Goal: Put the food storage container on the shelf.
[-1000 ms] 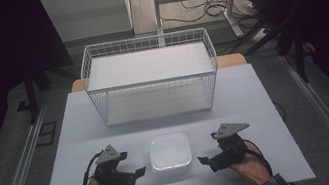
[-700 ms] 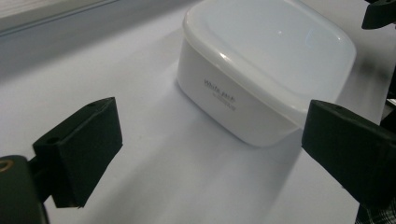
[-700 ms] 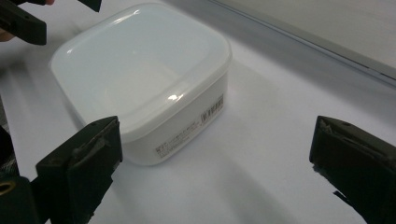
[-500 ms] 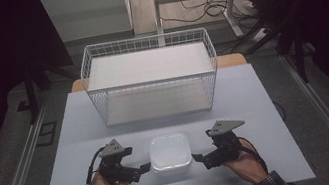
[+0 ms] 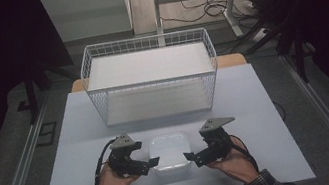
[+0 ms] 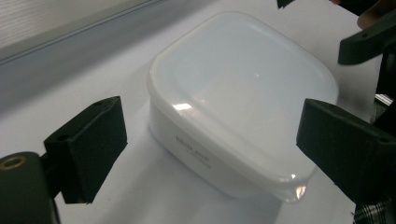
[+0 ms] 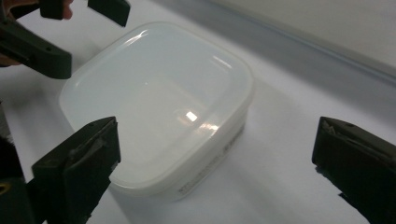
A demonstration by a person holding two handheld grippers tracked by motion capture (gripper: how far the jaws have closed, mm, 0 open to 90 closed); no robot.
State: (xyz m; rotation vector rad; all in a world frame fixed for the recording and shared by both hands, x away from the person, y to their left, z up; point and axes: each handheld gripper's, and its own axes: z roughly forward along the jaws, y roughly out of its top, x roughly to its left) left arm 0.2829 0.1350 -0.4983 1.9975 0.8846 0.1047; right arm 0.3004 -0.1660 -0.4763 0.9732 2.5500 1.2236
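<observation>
A white lidded box [image 5: 170,154] was seen sitting flat on the desk [image 5: 266,106], close to the near edge and about midway along it. The lid was on, with faint print visible on the box's side wall in both claw views. The left claw [image 5: 150,162] was held just at the box's left side, and the right claw [image 5: 189,157] just at its right side, each gripped by a hand [image 5: 111,182] coming in from the near edge. Both claws were spread wide. In the left claw view the box [image 6: 243,98] was framed between the two black jaws without being touched by either; nothing was held. The same was shown from the right claw view: the box [image 7: 159,102] lay between the parted jaws, one jaw near its corner, the other well apart from it over bare desk. Whether that nearer jaw touched the box could not be told. Farther back, a white wire basket [image 5: 144,45] was seen standing at the far edge of the desk, well apart from the box.
</observation>
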